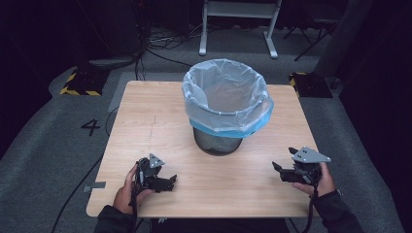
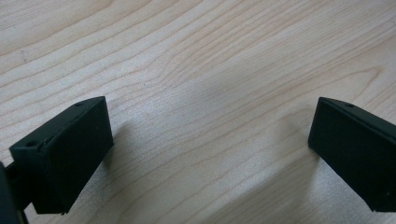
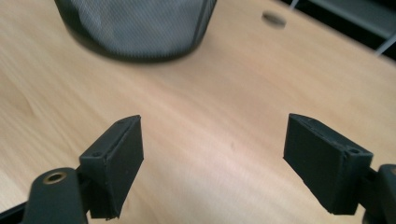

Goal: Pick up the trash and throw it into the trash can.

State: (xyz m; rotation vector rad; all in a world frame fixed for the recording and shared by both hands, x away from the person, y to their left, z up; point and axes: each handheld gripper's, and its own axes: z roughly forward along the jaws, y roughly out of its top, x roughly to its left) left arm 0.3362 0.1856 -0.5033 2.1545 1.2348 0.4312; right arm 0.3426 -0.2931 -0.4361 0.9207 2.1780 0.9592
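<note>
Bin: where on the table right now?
In the high view the bin stands mid-table toward the far edge, ahead of and between the left tongs and right tongs.

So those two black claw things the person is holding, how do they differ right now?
The left gripper lies low on the wooden table, while the right gripper looks tilted up, one jaw higher than the other. The left gripper's own view faces bare wood; the right gripper's faces the mesh bin. Shared: both are black, open with nothing between the jaws, each held in a hand near the table's front edge.

Upright bag-lined mesh bin (image 1: 226,104), mid-table
</note>
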